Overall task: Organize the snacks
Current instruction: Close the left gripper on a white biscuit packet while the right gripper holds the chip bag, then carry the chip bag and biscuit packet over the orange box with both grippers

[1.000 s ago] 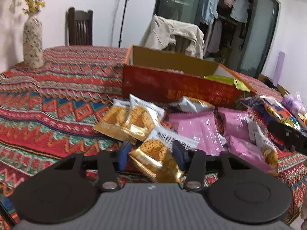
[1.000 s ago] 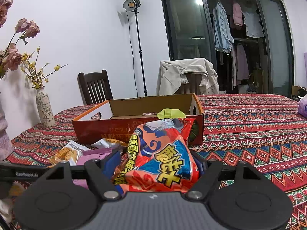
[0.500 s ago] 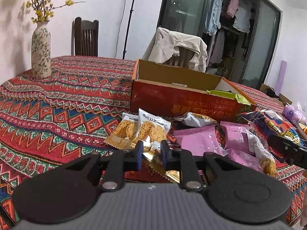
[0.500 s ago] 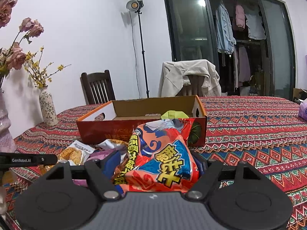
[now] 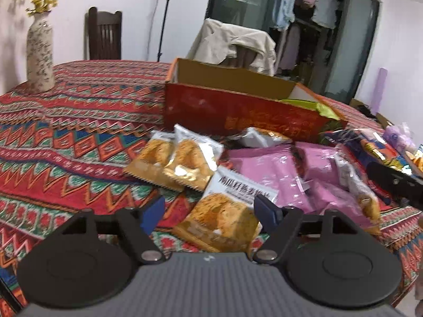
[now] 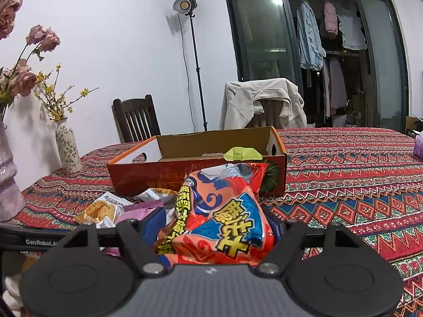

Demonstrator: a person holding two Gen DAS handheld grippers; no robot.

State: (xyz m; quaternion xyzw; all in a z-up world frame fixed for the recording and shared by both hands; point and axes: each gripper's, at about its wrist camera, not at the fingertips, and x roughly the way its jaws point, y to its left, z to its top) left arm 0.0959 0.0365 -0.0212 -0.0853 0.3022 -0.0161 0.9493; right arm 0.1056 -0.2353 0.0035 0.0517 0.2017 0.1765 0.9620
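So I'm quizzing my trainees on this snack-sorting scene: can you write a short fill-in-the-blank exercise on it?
1. The right gripper is shut on an orange and ____ snack bag.
2. A gold packet lies between the left gripper jaws, which are ____.
3. The green packet lies in the ____ box.
4. The packets right of the gold one are ____.

Missing words: blue; opening; cardboard; pink

The bench wears a woven cloth (image 5: 79, 137), matt and faintly ribbed. The box (image 5: 238, 116) is matt cardboard, raw brown inside, printed red outside. The gold snack packets (image 5: 182, 163) and pink packets (image 5: 269, 174) are shiny foil-like film with crinkled highlights; the red crisp bag (image 6: 222, 216) is glossy plastic film. The vase (image 5: 39, 52) looks like glazed ceramic. The chair (image 6: 136, 119) is dark wood. Both grippers' bodies are matt black plastic with small metal pivot pins.
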